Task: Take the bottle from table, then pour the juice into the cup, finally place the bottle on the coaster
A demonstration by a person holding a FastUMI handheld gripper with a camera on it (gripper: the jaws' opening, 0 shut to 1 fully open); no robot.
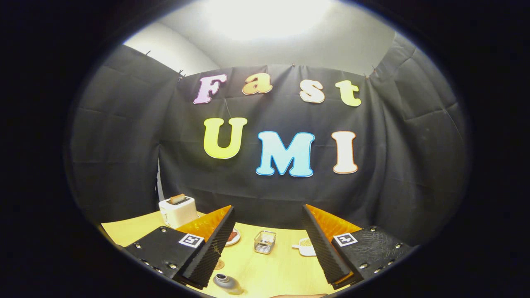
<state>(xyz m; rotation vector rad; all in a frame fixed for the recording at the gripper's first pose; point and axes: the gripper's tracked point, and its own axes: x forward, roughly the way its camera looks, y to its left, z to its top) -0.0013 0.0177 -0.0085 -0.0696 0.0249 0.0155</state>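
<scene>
Hand-held gripper raised over the tabletop, fingers spread wide, nothing held.

The bottle lies below the fingers at about 7 o'clock from the gap's centre, close under the left finger's tip, its dark open mouth facing upward; no finger touches it. Beyond the fingers, a small wire basket stands between them at 12 o'clock. A white dish with pale contents sits at 2 o'clock, partly behind the right finger. A plate with something red shows at 10 o'clock beside the left finger. A white toaster holding a slice stands farther off at 10 o'clock.
</scene>
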